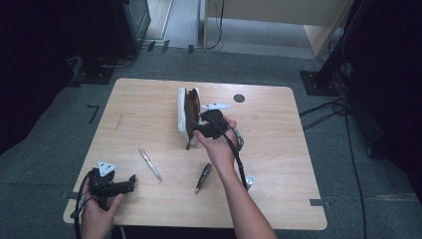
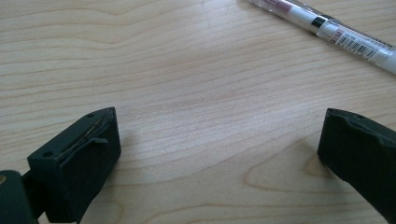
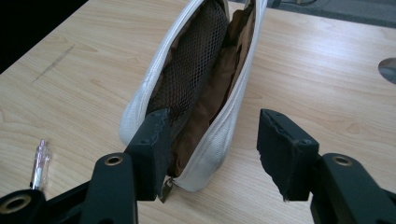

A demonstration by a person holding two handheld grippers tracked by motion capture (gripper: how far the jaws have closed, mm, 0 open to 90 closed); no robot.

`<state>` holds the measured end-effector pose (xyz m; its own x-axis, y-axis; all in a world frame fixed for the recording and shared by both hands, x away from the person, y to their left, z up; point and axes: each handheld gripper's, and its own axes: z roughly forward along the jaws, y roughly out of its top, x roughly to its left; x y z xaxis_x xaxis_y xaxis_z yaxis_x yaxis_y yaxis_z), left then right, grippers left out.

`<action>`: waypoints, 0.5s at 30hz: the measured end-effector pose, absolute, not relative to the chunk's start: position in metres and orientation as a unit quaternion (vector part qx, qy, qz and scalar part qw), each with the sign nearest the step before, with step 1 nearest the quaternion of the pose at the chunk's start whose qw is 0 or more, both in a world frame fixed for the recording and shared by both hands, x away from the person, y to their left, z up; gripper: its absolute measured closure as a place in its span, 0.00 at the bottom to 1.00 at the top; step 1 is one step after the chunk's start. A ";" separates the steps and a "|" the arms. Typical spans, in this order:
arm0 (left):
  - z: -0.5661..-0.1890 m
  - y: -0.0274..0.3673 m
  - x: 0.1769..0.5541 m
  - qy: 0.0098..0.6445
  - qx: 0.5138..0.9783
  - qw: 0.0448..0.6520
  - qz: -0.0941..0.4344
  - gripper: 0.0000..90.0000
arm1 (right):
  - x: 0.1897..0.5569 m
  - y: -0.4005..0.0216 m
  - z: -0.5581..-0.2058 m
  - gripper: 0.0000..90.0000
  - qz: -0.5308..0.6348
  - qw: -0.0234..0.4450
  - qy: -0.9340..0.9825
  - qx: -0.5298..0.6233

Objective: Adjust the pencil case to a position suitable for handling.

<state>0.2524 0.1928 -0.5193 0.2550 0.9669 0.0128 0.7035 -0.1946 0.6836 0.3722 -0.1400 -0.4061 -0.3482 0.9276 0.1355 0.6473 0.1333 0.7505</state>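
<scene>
Pouch (image 1: pixel 188 115) unzipped, upright at bench centre. Your right gripper (image 3: pixel 212 149) fingers half-open at its mouth, one inside, gripping nothing. Pens (image 1: pixel 150 164) at seven o'clock unpacked. Left gripper (image 2: pixel 219 154) fingers open, empty.

My jaws matt black plastic, pads (image 3: pixel 280 149) rough-edged. Pouch (image 3: pixel 219 135) white woven cloth outside, brown smooth lining, dark mesh pocket (image 3: pixel 191 70) inside, metal zip pull (image 3: pixel 166 189). Table (image 3: pixel 327 93) pale wood, smooth, satin grain. Clear pen (image 2: pixel 327 28) glossy plastic, paper barcode label
</scene>
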 end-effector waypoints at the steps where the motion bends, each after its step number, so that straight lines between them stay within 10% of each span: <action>1: -0.519 0.193 0.252 0.566 0.738 0.287 0.229 0.00 | 0.374 -0.140 -0.407 0.49 0.376 0.184 0.729 0.541; 15: -0.519 0.193 0.252 0.566 0.738 0.288 0.229 0.00 | 0.394 -0.125 -0.425 0.52 0.327 0.162 0.736 0.570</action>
